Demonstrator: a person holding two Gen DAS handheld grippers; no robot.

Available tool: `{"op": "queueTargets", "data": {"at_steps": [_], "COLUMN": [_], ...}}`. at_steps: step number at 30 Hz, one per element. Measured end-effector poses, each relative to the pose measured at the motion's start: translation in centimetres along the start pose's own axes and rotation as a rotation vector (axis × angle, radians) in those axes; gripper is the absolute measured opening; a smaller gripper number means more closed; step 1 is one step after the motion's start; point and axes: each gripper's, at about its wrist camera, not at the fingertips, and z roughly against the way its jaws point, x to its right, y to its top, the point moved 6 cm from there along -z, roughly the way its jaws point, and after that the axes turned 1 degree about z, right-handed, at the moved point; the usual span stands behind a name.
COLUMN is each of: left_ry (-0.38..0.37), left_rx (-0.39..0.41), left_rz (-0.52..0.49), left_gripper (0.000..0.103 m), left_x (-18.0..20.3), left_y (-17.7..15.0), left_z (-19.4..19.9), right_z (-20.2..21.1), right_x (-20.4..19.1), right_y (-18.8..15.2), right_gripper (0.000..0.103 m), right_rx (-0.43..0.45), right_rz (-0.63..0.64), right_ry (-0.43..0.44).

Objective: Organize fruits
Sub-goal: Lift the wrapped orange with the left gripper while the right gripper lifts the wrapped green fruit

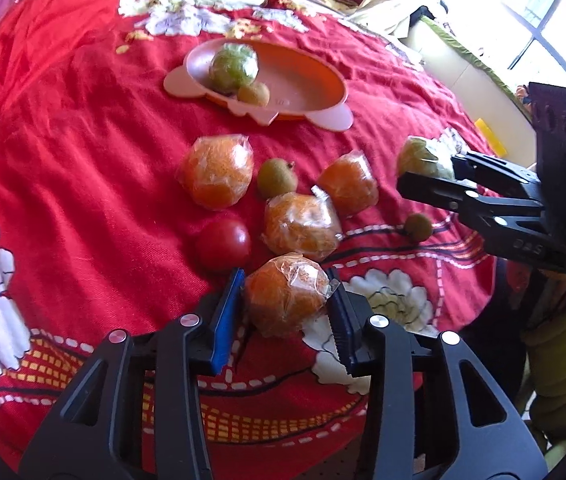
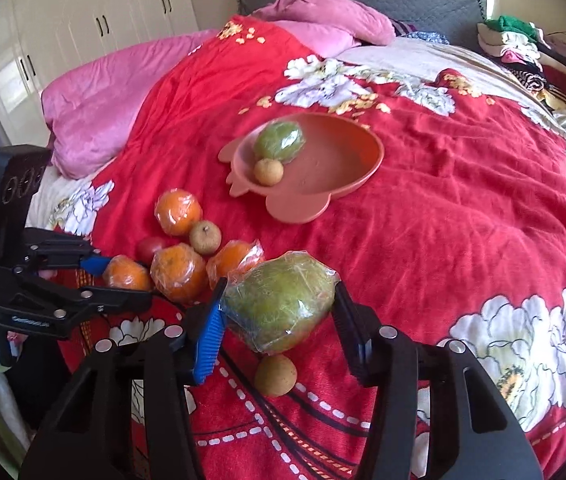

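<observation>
On the bed, a red bedspread (image 2: pixel 443 208) with white flowers carries the fruit. The left tool (image 1: pixel 285 298) is clenched around a wrapped orange (image 1: pixel 287 292), its blue pad pressed on one side of the fruit and its dark pad on the other; that orange sits at the near end of the cluster, right by a red tomato (image 1: pixel 223 245). The right tool (image 2: pixel 279 306) grips a wrapped green fruit (image 2: pixel 281 300) between its pads, held above the bedspread, with a small brown fruit (image 2: pixel 275 375) lying on the cloth just beneath it. Beyond the left tool lie three more wrapped oranges: one (image 1: pixel 301 226) beside the tomato, one (image 1: pixel 217 172) farther to the left, one (image 1: pixel 347 184) to the right, and a small greenish-brown fruit (image 1: pixel 277 178) among them. Farther up the bed stands an orange-pink plate (image 2: pixel 343 184) holding another wrapped green fruit (image 2: pixel 279 140) and a small brown fruit (image 2: pixel 268 172) touching it. A pink quilt (image 2: pixel 123 96) is bunched near the headboard.
</observation>
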Motion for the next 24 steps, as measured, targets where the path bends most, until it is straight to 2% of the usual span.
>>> {"op": "queueTargets", "data": {"at_steps": [11,24], "left_ry": [0.001,0.01], "left_rx": [0.073,0.1], "left_rz": [0.005,0.022], "left_gripper": [0.033,0.033], "left_x": [-0.1,-1.4], "left_y": [3.1,7.3], "left_z": [2.6,2.1], "right_z": [1.1,1.1], "right_x": [0.4,0.9], "right_y": [1.5,3.6], "right_gripper": [0.049,0.049], "right_rx": [0.044,0.074], "right_rz": [-0.025,-0.024], "right_ry": [0.004,0.003]}}
